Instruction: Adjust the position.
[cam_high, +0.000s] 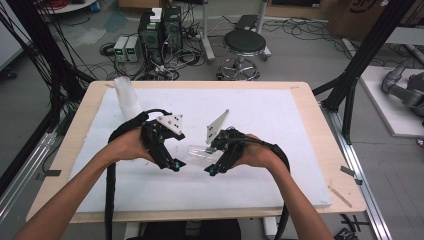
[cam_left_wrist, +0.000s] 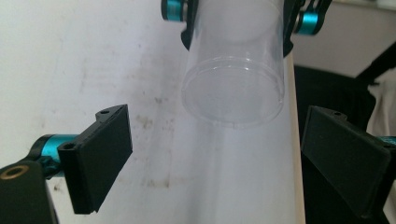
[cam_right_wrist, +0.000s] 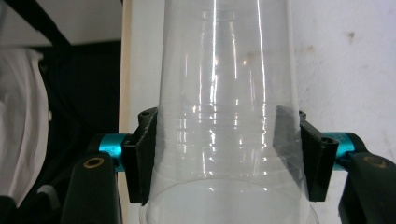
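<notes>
A clear plastic cup (cam_high: 196, 155) hangs on its side above the white board, between my two grippers. My right gripper (cam_high: 210, 170) is shut on it near the rim; in the right gripper view its pads (cam_right_wrist: 144, 154) press both sides of the cup (cam_right_wrist: 229, 93). In the left gripper view the cup's round base (cam_left_wrist: 233, 88) faces the camera, and the right gripper (cam_left_wrist: 236, 18) holds it from behind. My left gripper (cam_high: 176, 165) is open, with its jaws spread wide (cam_left_wrist: 224, 158) just short of the base and not touching it.
A stack of translucent cups (cam_high: 127, 95) stands at the board's far left corner. The white foam board (cam_high: 260, 115) covers most of the wooden table (cam_high: 320, 130). A stool (cam_high: 244, 45) and computer boxes (cam_high: 160, 30) stand on the floor beyond.
</notes>
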